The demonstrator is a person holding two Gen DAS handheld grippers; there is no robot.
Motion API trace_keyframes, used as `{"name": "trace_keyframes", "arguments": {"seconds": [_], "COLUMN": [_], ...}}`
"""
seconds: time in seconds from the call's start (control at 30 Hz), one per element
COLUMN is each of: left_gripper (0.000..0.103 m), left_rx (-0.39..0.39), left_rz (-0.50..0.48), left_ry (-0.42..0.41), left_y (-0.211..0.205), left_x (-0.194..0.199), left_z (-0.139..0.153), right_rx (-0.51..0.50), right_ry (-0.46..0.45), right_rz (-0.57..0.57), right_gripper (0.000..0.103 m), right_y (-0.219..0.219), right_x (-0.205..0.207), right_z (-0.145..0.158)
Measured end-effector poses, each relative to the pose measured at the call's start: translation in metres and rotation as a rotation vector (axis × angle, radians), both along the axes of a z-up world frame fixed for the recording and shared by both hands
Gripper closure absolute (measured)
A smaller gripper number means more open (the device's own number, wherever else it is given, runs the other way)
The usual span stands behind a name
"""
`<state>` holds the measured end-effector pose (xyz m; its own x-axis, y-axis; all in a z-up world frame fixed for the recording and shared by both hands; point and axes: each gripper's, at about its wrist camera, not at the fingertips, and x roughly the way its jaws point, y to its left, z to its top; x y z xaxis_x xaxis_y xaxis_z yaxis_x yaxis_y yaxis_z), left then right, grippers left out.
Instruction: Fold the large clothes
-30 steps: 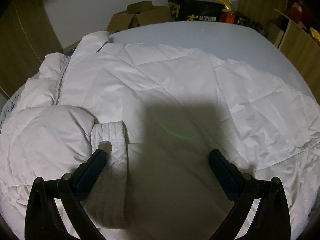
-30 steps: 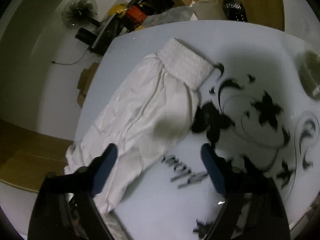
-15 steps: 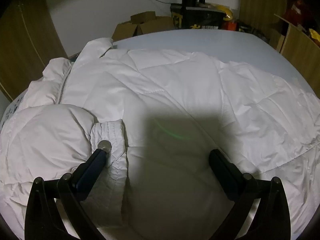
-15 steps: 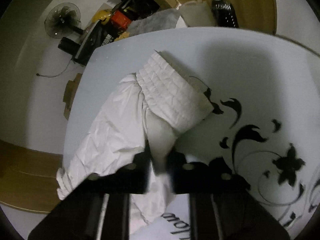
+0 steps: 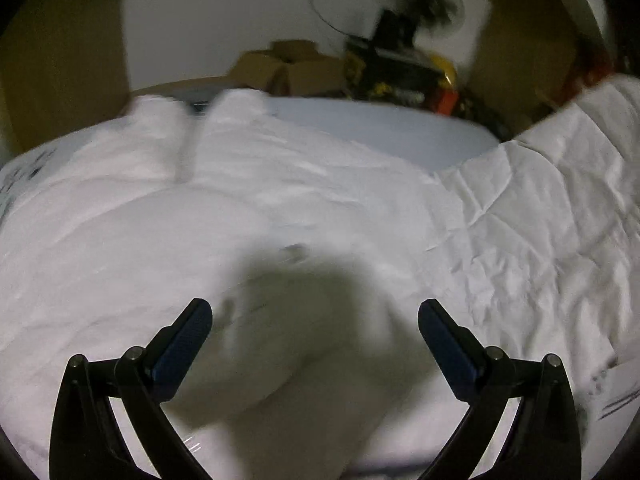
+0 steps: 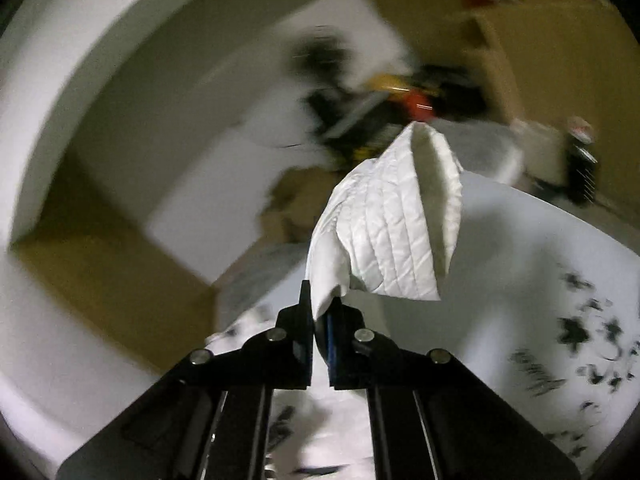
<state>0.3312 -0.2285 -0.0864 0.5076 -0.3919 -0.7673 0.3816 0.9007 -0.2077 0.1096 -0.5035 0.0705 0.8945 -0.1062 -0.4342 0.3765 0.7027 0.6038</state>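
Note:
A large white quilted jacket point(image 5: 280, 208) lies spread over the bed, zipper side up, and fills most of the left wrist view. My left gripper point(image 5: 316, 320) is open and empty just above its lower body. Its right sleeve point(image 5: 560, 200) is lifted up at the right of that view. My right gripper point(image 6: 320, 312) is shut on this sleeve just behind the ribbed cuff point(image 6: 400, 224) and holds it in the air above the bed.
The bed point(image 6: 540, 280) has a pale sheet with black flower prints. Cardboard boxes point(image 5: 288, 68), a fan point(image 5: 424, 4) and cluttered items stand past its far edge. A wooden cabinet point(image 6: 560, 60) and dark bottle point(image 6: 584, 168) stand at the right.
My right gripper closed on the sleeve near the cuff and lifted it off the bed. My left gripper moved right and forward over the jacket, away from the left cuff, still open.

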Motion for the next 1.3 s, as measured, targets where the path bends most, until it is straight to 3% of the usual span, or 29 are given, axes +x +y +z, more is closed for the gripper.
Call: {"name": "trace_keyframes", "arguments": {"seconds": [0.13, 0.27, 0.37, 0.47, 0.53, 0.6, 0.67, 0.77, 0.83, 0.9, 0.93, 1.0, 1.1, 1.17, 1.23, 1.3], "left_gripper": [0.000, 0.000, 0.000, 0.000, 0.000, 0.000, 0.000, 0.000, 0.000, 0.000, 0.000, 0.000, 0.000, 0.000, 0.000, 0.000], "left_rx": [-0.058, -0.057, -0.105, -0.142, -0.158, -0.167, -0.189, -0.225, -0.234, -0.238, -0.238, -0.237, -0.220, -0.204, -0.193, -0.187], "left_rz": [0.154, 0.318, 0.437, 0.467, 0.455, 0.435, 0.418, 0.405, 0.408, 0.413, 0.414, 0.417, 0.431, 0.434, 0.432, 0.437], "left_ry": [0.027, 0.063, 0.114, 0.164, 0.179, 0.163, 0.156, 0.150, 0.154, 0.154, 0.154, 0.153, 0.152, 0.151, 0.148, 0.148], "left_y": [0.113, 0.219, 0.288, 0.322, 0.333, 0.336, 0.336, 0.339, 0.333, 0.335, 0.335, 0.334, 0.334, 0.333, 0.331, 0.330], "left_x": [-0.022, -0.041, -0.062, -0.079, -0.082, -0.088, -0.090, -0.092, -0.087, -0.087, -0.089, -0.092, -0.092, -0.093, -0.094, -0.090], "left_z": [0.008, -0.007, -0.029, -0.053, -0.063, -0.063, -0.062, -0.058, -0.060, -0.060, -0.060, -0.060, -0.064, -0.065, -0.065, -0.064], "right_rx": [-0.062, -0.081, -0.100, -0.118, -0.149, -0.148, -0.092, -0.041, -0.077, -0.125, -0.154, -0.216, -0.351, -0.318, -0.353, -0.299], "right_ry": [0.000, 0.070, 0.183, 0.309, 0.398, 0.498, 0.542, 0.417, 0.323, 0.293, 0.309, 0.373, 0.564, 0.681, 0.652, 0.577], "right_rz": [0.212, 0.363, 0.441, 0.472, 0.503, 0.578, 0.631, 0.653, 0.585, 0.507, 0.435, 0.346, 0.212, 0.263, 0.292, 0.307], "right_gripper": [0.098, 0.098, 0.098, 0.097, 0.086, 0.056, 0.056, 0.056, 0.053, 0.040, 0.040, 0.040, 0.040, 0.040, 0.040, 0.039], "right_y": [0.113, 0.210, 0.292, 0.344, 0.372, 0.392, 0.392, 0.370, 0.345, 0.322, 0.301, 0.270, 0.239, 0.224, 0.221, 0.219], "right_x": [0.061, 0.126, 0.183, 0.221, 0.240, 0.249, 0.244, 0.219, 0.210, 0.208, 0.212, 0.222, 0.238, 0.257, 0.259, 0.252], "right_z": [0.024, 0.002, -0.048, -0.110, -0.160, -0.200, -0.216, -0.180, -0.145, -0.128, -0.126, -0.143, -0.200, -0.244, -0.243, -0.219]}}
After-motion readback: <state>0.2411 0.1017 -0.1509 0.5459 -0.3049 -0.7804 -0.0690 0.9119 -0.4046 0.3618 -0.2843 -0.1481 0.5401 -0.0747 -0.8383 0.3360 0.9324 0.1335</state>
